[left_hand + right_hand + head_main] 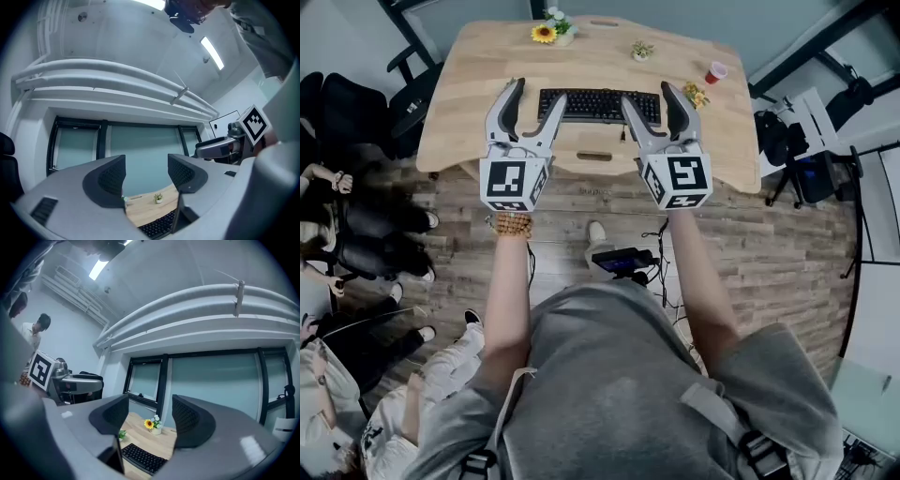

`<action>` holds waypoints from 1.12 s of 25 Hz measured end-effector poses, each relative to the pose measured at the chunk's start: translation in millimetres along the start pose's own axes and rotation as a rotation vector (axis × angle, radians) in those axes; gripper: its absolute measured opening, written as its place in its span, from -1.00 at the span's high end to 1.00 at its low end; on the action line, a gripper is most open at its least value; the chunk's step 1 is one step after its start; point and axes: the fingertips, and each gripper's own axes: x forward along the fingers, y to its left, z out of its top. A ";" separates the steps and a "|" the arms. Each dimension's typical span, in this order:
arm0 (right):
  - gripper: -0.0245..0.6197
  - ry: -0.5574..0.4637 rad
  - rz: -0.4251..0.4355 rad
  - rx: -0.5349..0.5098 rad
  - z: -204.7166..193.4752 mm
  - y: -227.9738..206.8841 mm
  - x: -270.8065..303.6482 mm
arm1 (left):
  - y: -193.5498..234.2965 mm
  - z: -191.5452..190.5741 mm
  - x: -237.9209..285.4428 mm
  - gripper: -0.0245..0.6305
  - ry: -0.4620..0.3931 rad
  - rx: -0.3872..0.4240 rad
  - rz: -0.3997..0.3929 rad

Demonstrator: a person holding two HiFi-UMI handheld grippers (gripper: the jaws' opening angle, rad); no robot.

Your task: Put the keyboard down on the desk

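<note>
Holding the left hand-held gripper (537, 94) and the right hand-held gripper (648, 96) released and empty near the front edge of the worktop (478, 94), we saw the black keyboard (598, 103) lying flat there, between them.

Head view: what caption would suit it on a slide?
Open, empty left gripper and right gripper flank a keyboard lying on a wooden desk.
</note>
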 end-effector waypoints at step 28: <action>0.48 0.085 -0.046 0.020 -55.0 111.0 -132.7 | -72.4 -38.9 -137.2 0.86 0.048 -0.024 0.042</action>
